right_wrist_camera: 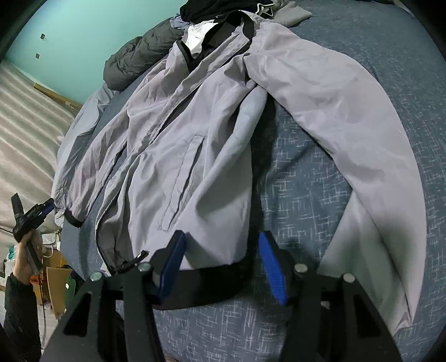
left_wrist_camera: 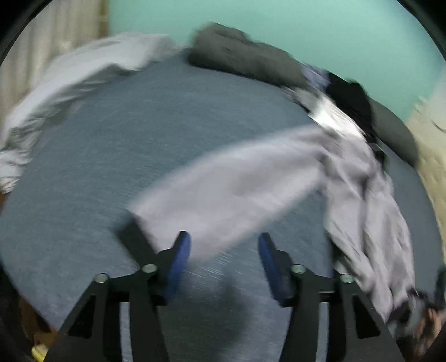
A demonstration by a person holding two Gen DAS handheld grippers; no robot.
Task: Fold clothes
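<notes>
We see a light grey jacket (right_wrist_camera: 178, 144) lying front-up on a bed with a blue patterned cover (right_wrist_camera: 306, 195). Its long axis runs from the black hem band (right_wrist_camera: 211, 281) nearest our right gripper (right_wrist_camera: 221, 264) up to the collar (right_wrist_camera: 223, 30) at the far end of the bed, so the collar points away from us. One sleeve (right_wrist_camera: 348, 133) lies spread out to the right of the body, curving back toward the near edge; the other sleeve, ending in a black cuff (right_wrist_camera: 73, 220), lies along the left side.

Our right gripper hovers over the hem, its blue pads (right_wrist_camera: 171, 267) roughly half apart with the hem band showing between them; the pads do not press on the cloth.

In the blurred left wrist view, our left gripper (left_wrist_camera: 224, 261) stands about half open and holds nothing; a grey sleeve (left_wrist_camera: 228, 189) lies on the cover just beyond the fingertips. From the right wrist view we see that gripper (right_wrist_camera: 41, 208) in a hand (right_wrist_camera: 26, 256) off the left edge of the bed.

At the head of the bed a dark padded garment (right_wrist_camera: 136, 61), black clothing (right_wrist_camera: 220, 9) and a white piece (right_wrist_camera: 196, 39) crowd around the collar. A pale sheet (left_wrist_camera: 72, 83) lies bunched at the far left corner against the turquoise wall (right_wrist_camera: 78, 36).
</notes>
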